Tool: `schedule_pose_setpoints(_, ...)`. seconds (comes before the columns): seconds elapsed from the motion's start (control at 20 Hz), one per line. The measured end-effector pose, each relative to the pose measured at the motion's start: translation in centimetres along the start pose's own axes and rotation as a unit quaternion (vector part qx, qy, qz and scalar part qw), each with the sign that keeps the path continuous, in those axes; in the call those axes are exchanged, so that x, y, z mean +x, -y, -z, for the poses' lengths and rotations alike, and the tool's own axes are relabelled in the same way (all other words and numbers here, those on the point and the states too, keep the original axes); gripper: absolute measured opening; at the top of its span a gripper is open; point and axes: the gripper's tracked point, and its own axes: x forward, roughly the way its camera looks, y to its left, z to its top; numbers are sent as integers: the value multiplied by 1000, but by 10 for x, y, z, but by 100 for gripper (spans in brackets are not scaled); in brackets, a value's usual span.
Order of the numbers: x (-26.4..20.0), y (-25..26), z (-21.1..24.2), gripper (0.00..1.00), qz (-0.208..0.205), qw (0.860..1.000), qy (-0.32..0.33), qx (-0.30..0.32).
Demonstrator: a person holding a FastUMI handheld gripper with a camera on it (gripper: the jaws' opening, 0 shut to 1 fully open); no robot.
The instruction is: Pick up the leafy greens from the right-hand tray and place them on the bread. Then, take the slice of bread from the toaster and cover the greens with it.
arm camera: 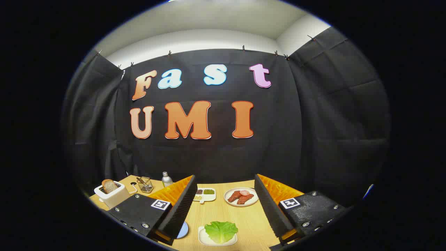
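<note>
A green lettuce leaf (221, 230) lies on a small white tray (202, 237) on the wooden table, low between my two fingers and nearer than their tips. My gripper (224, 182) is open, held above the table, with nothing between its fingers. To the left, beyond the left finger, a white toaster (113, 198) has a slice of toasted bread (110, 186) standing up out of its slot. A blue plate (183, 230) peeks out from behind the left finger; what is on it is hidden.
A round plate of meat slices (241, 197) lies ahead between the fingers, with a small white divided dish of seeds (205, 194) to its left. A wire basket (145, 184) and a small bottle (167, 179) stand at the back, near the black cloth wall.
</note>
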Motion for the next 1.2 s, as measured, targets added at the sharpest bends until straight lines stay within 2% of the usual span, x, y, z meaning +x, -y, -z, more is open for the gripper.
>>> schedule_pose_setpoints(0.75, 9, 1, 15, 98, -4, 1000, -11, -7)
schedule_pose_setpoints(1.0, 16, -3, 34, 98, -4, 999, -25, -21)
schedule_pose_setpoints(1.2, 26, -13, 63, 99, -20, 998, -53, -18)
